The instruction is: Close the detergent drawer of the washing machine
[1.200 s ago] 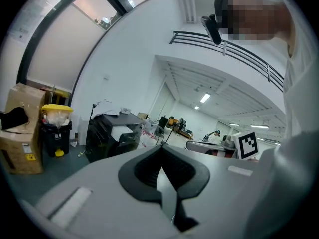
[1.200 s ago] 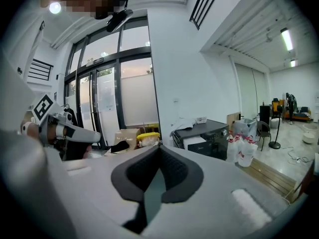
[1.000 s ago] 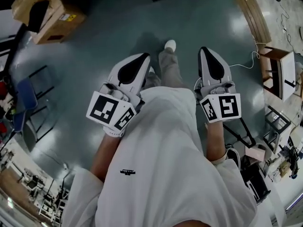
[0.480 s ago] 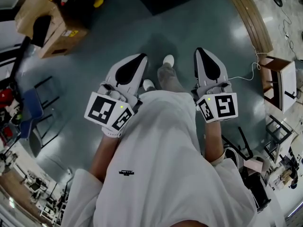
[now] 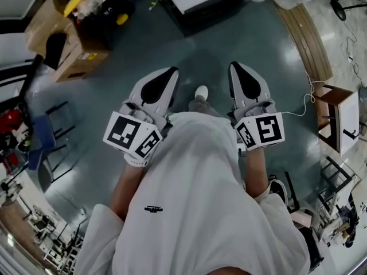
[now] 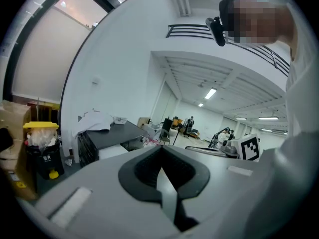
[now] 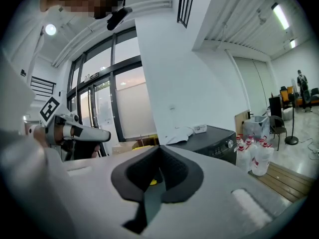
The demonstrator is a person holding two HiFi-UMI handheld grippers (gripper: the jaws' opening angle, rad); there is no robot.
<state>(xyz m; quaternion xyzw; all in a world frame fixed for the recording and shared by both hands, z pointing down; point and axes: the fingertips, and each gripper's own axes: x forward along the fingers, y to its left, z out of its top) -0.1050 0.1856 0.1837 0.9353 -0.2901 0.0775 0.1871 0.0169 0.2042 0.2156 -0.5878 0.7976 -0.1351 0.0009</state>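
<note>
Here we hold both grippers in front of us above the grey floor (image 5: pixel 103 113), side by side and apart, pointing toward the washer (image 5: pixel 195 19), which stands well ahead at the top edge of the head view. The left gripper (image 5: pixel 171 72) has its jaws together with nothing between them. The right gripper (image 5: pixel 231 67) is the same, closed and empty. In the right gripper view the washer (image 7: pixel 215 139) is dark, with a knob (image 7: pixel 230 144) on its front and a white cloth (image 7: pixel 179 132) on its top. We cannot make out the drawer from here. A box (image 5: pixel 66 42) stands left of the washer, and bottles (image 7: pixel 255 156) just at its right.
</note>
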